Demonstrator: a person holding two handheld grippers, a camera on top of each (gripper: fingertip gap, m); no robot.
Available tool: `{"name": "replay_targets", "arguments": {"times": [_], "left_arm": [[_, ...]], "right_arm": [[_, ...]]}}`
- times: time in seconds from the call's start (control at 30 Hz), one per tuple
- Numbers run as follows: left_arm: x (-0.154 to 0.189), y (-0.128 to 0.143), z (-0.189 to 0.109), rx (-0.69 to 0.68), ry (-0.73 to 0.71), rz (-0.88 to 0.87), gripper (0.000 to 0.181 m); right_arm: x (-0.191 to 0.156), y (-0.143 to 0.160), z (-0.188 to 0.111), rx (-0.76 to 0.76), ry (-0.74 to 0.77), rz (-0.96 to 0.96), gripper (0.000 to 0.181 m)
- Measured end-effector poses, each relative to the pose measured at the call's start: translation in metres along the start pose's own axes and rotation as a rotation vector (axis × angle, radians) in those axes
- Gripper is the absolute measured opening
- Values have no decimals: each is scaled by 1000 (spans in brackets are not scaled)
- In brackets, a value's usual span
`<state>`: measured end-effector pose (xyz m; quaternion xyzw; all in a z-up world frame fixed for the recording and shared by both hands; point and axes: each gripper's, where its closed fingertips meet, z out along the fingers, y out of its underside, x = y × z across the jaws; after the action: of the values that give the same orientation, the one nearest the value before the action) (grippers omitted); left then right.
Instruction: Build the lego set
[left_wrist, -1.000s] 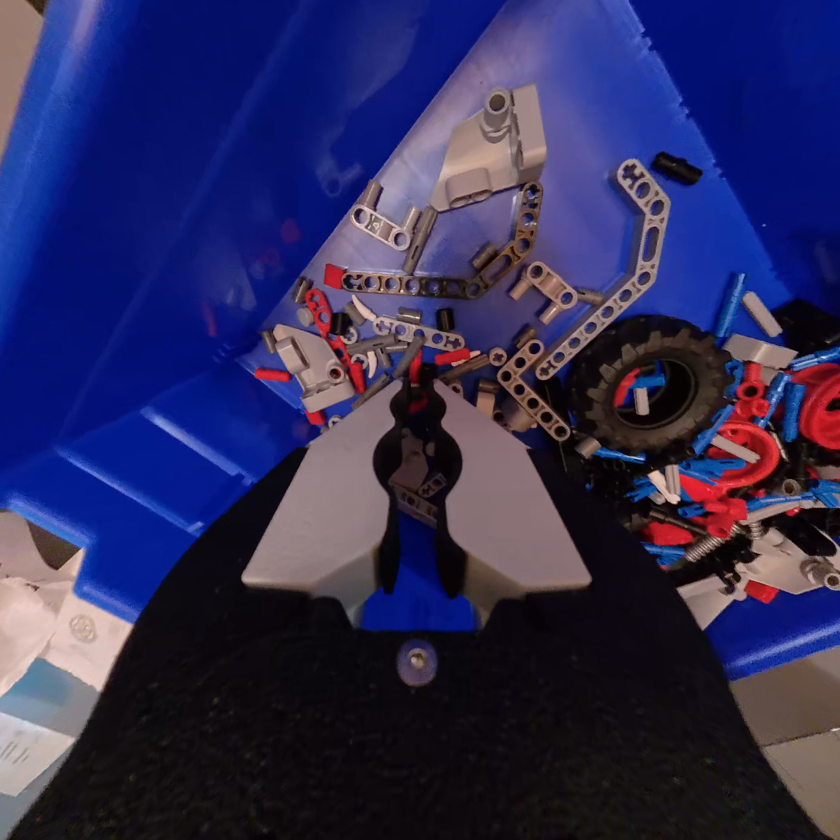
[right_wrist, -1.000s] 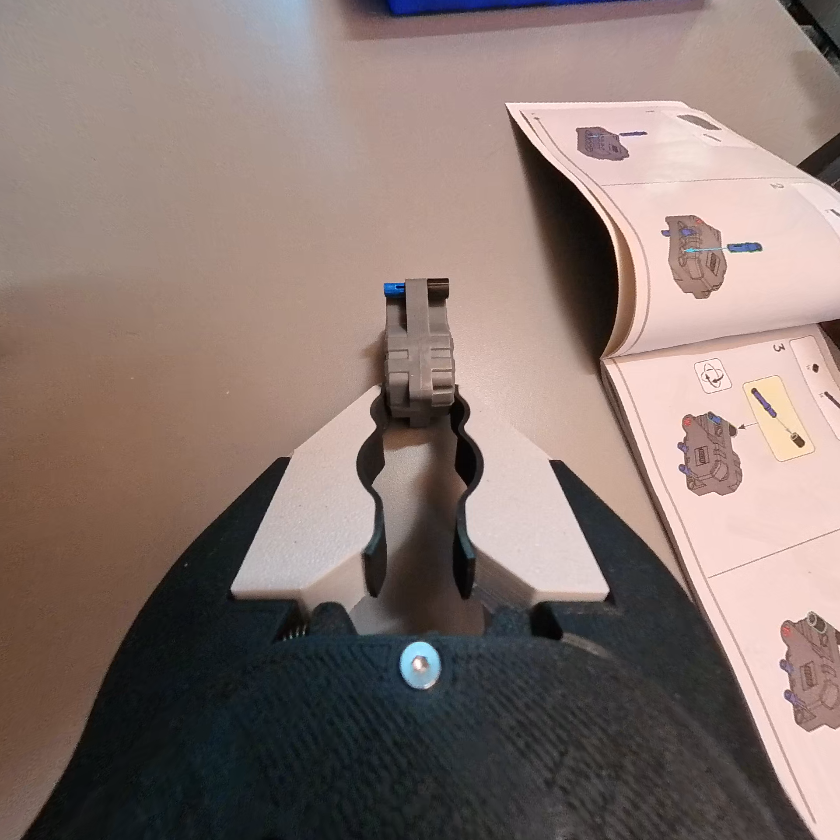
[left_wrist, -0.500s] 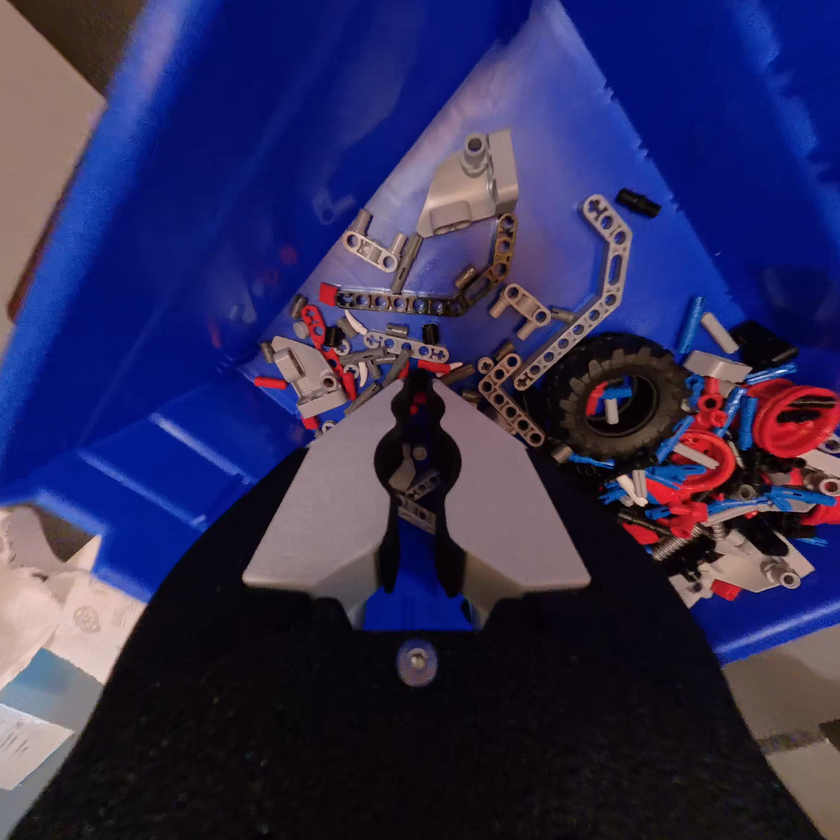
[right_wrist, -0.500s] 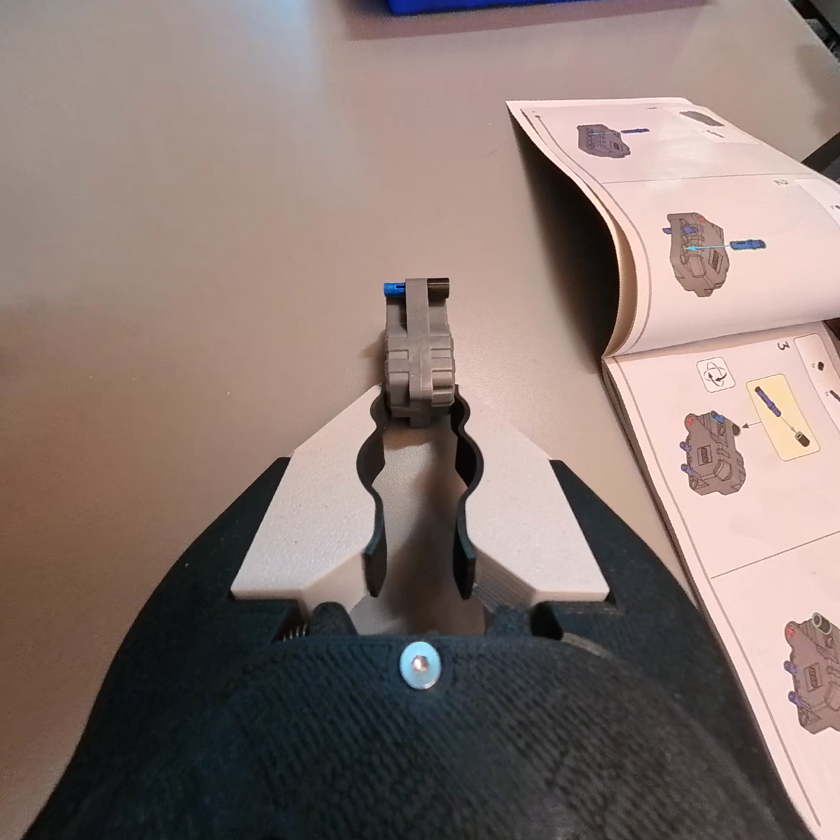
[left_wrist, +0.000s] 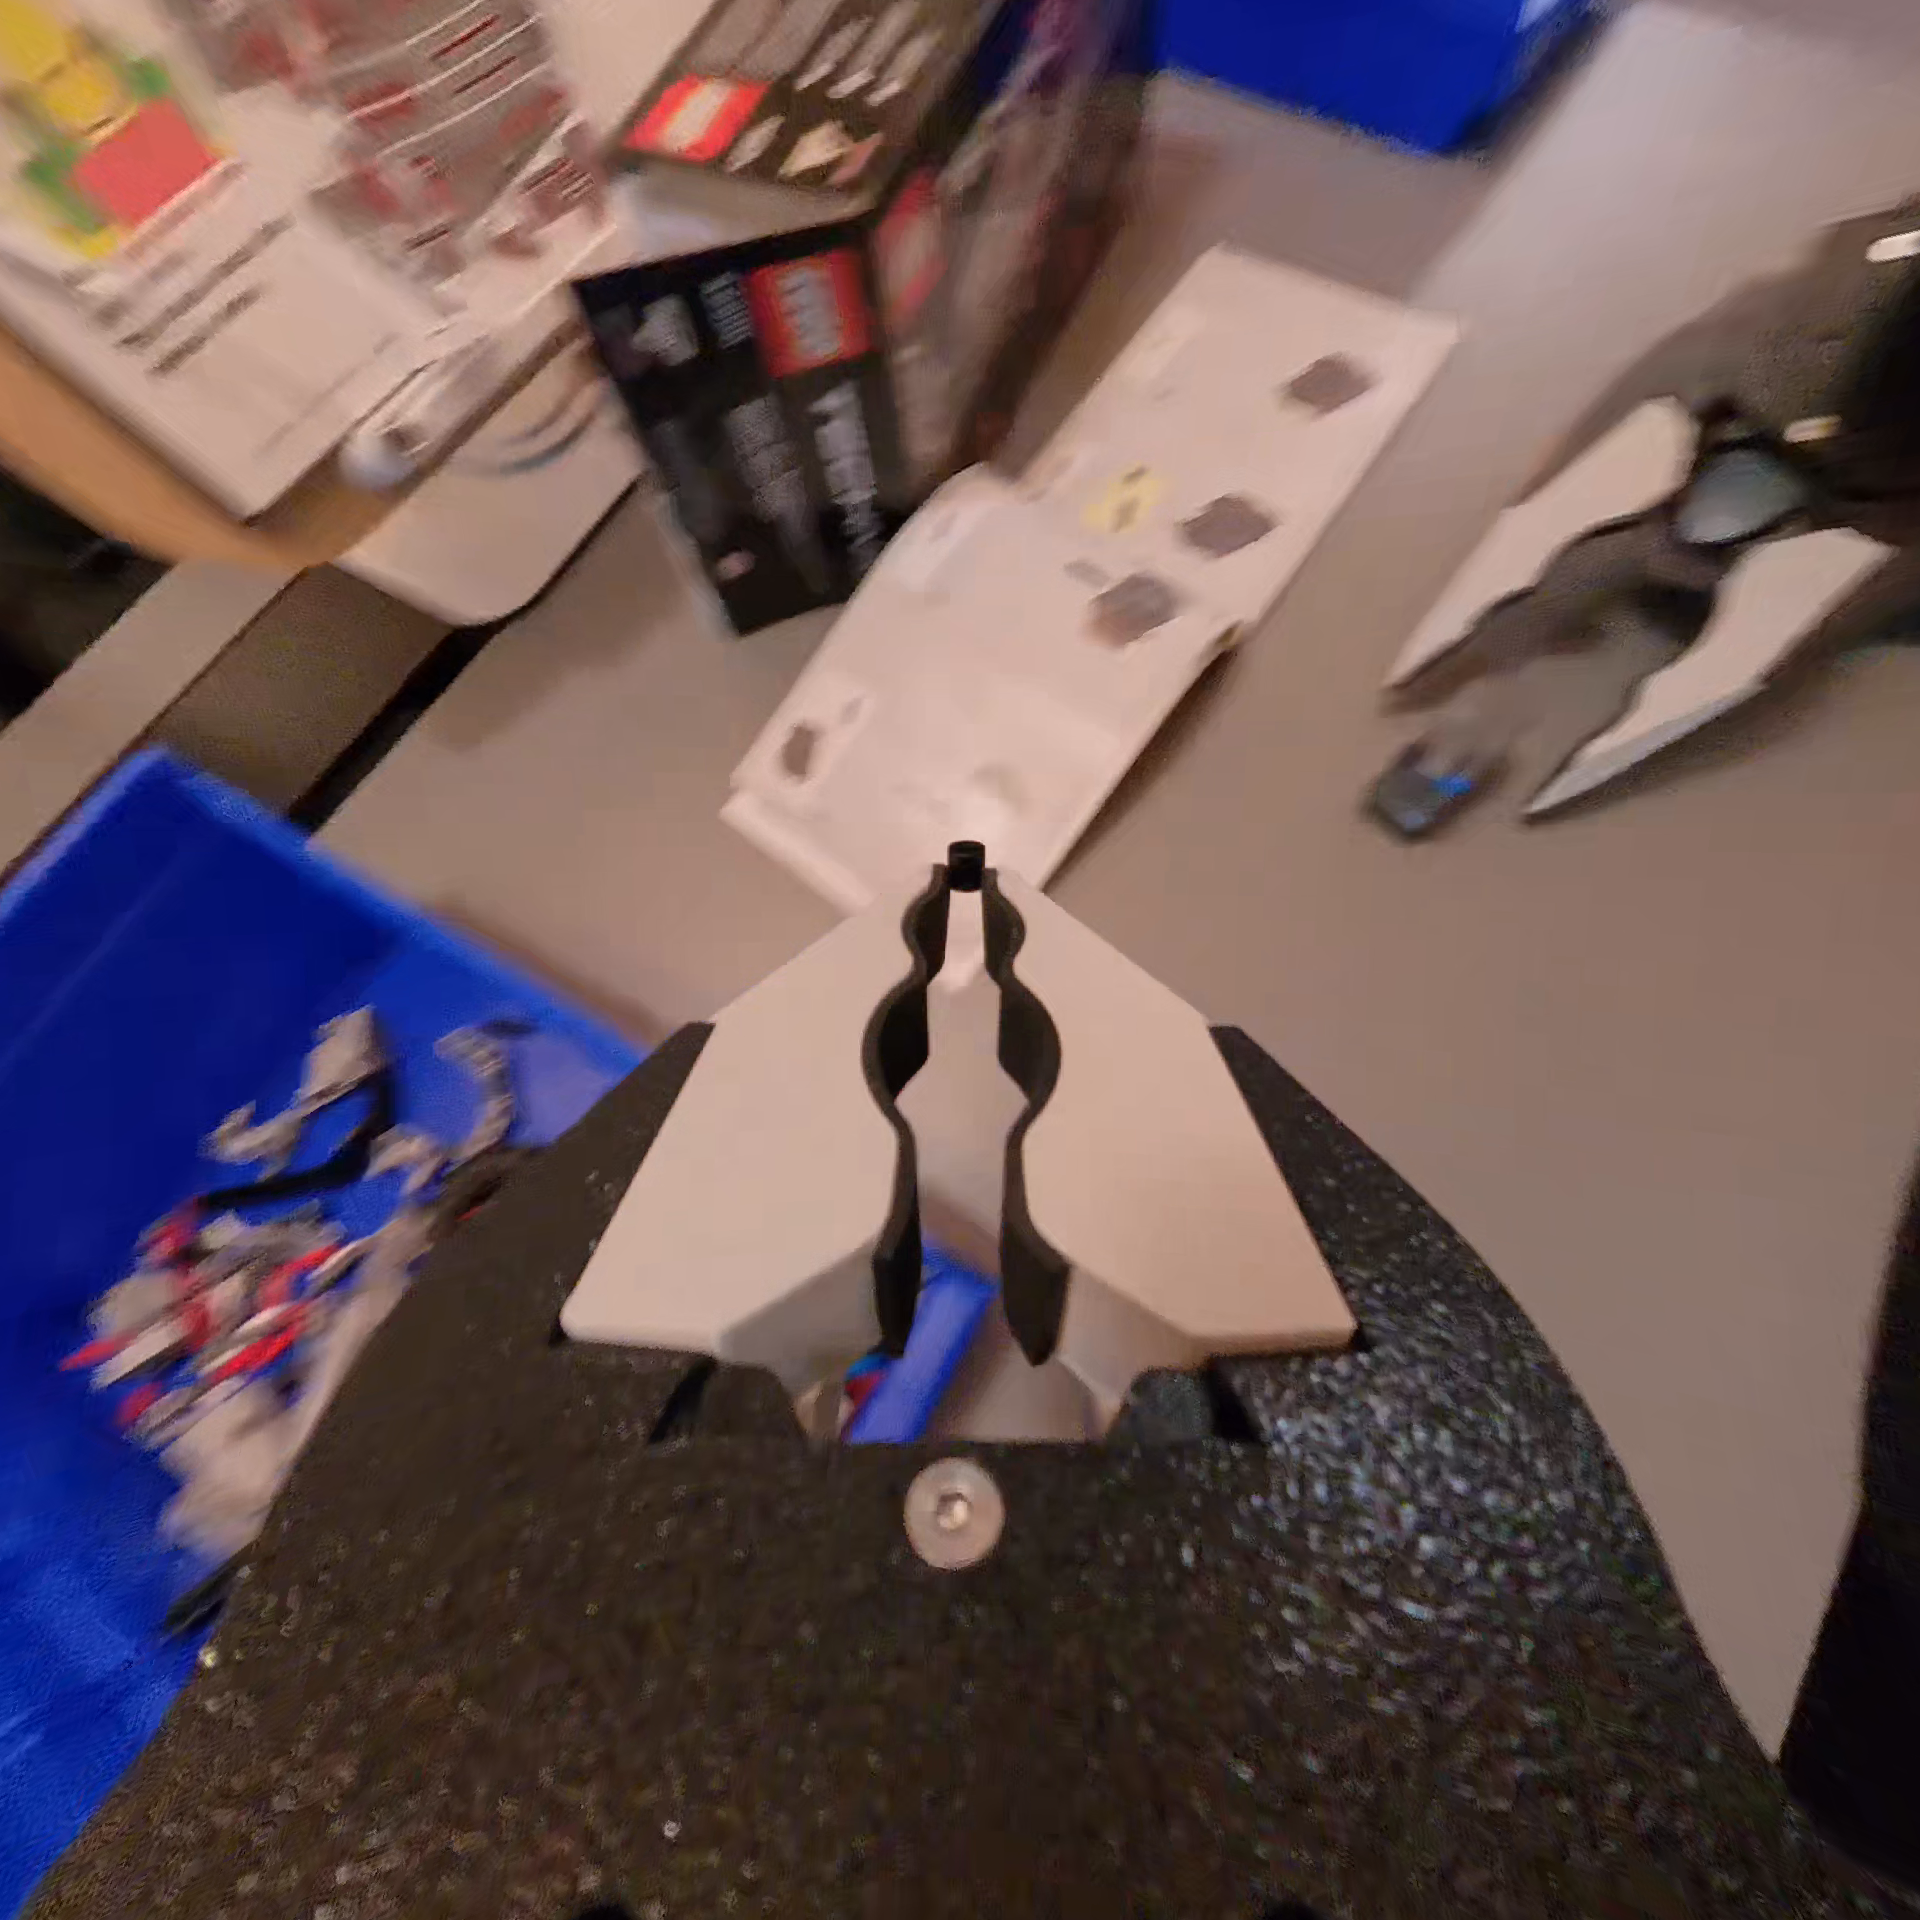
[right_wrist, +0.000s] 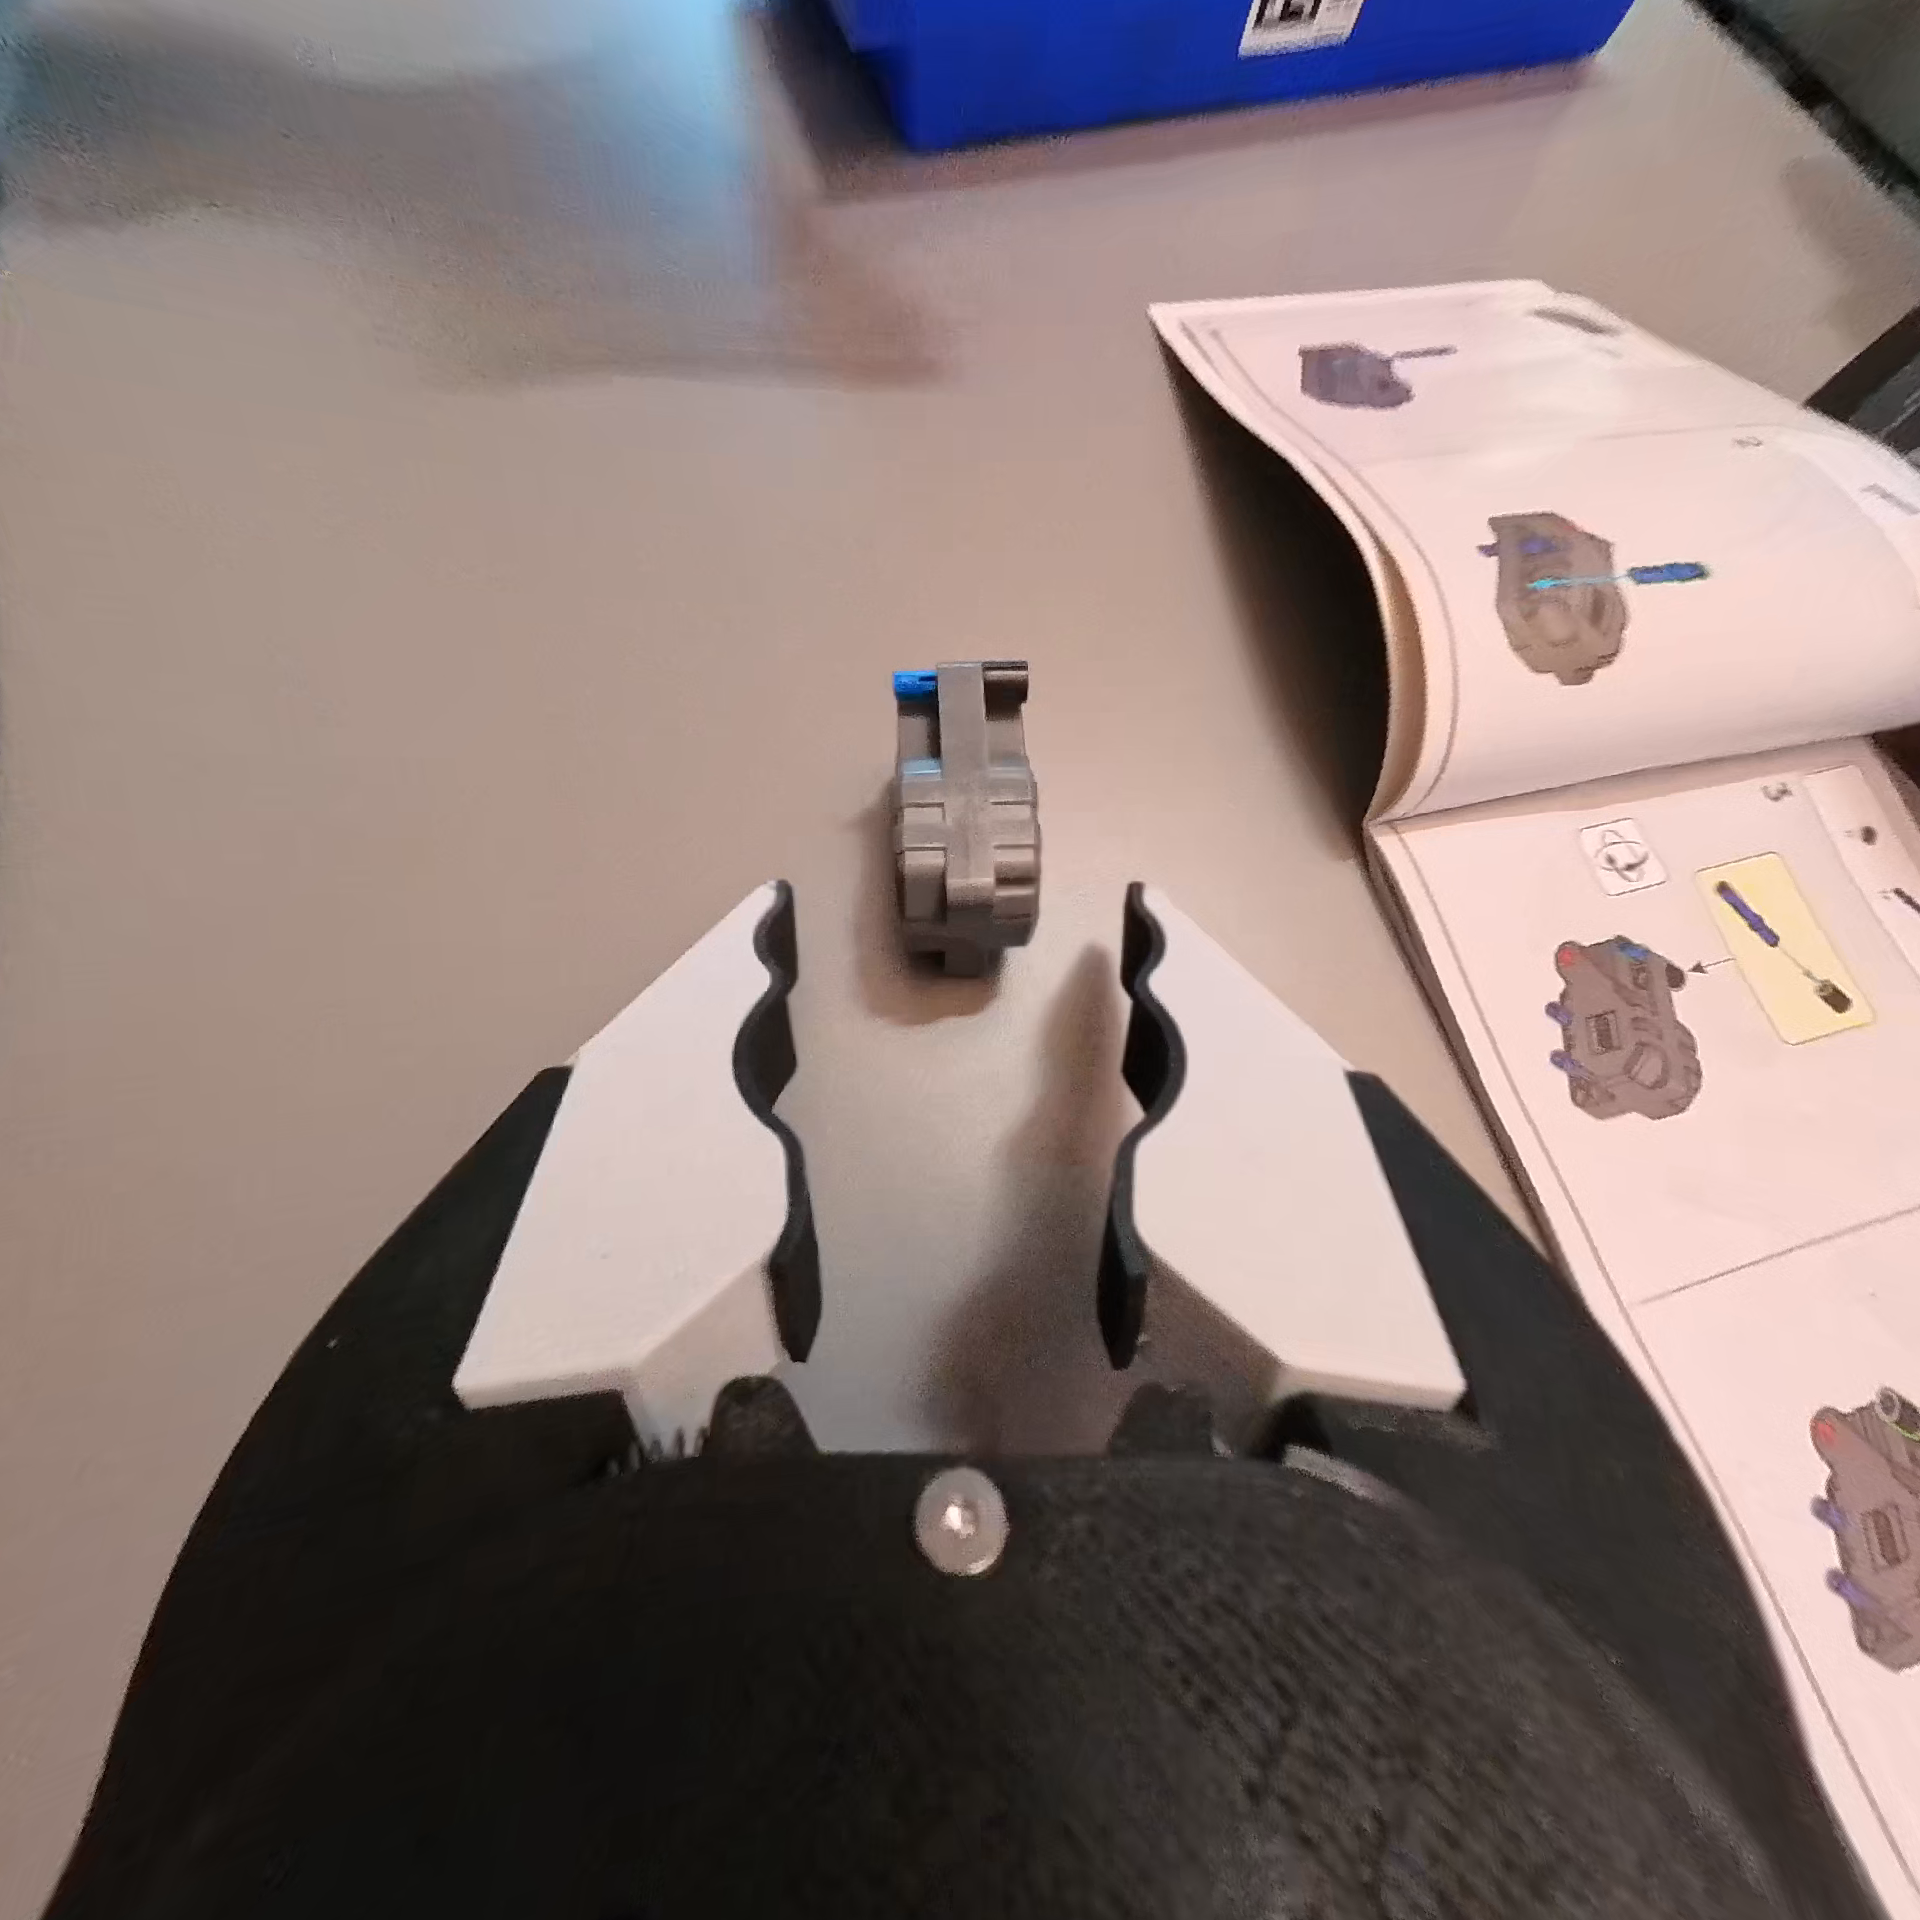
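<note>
Left gripper (left_wrist: 966, 883) is pinching a small black pin (left_wrist: 965, 860) mid-frame above the instruction booklet (left_wrist: 1060, 644), while right gripper (right_wrist: 958, 914) is sitting released behind the grey motor block (right_wrist: 966, 831) mid-frame on the table (right_wrist: 416, 623); next, probably regrasp block, align pin to hole.

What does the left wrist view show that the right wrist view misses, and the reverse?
Only the left wrist view: the left gripper shut on a small black peg, the bin of loose parts, a black box.
Only the right wrist view: the booklet's step drawings, sharp.
Both: the open right gripper, the grey assembly on the table, the booklet.
</note>
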<state>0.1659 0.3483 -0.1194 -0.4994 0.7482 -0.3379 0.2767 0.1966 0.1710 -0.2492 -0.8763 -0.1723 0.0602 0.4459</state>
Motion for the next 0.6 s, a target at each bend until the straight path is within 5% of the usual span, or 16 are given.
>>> {"name": "replay_targets", "arguments": {"times": [0.2,0.3,0.4,0.6], "left_arm": [[110,-35,36,385,236,39,3],[163,-62,37,610,337,212,3],[197,-83,31,744,297,426,3],[226,-99,21,767,252,598,2]], "right_arm": [[15,-27,-70,191,57,195,69],[-7,-66,-97,461,-218,439,62],[-24,-99,-127,739,-509,637,28],[-46,-115,-145,841,-711,707,33]]}}
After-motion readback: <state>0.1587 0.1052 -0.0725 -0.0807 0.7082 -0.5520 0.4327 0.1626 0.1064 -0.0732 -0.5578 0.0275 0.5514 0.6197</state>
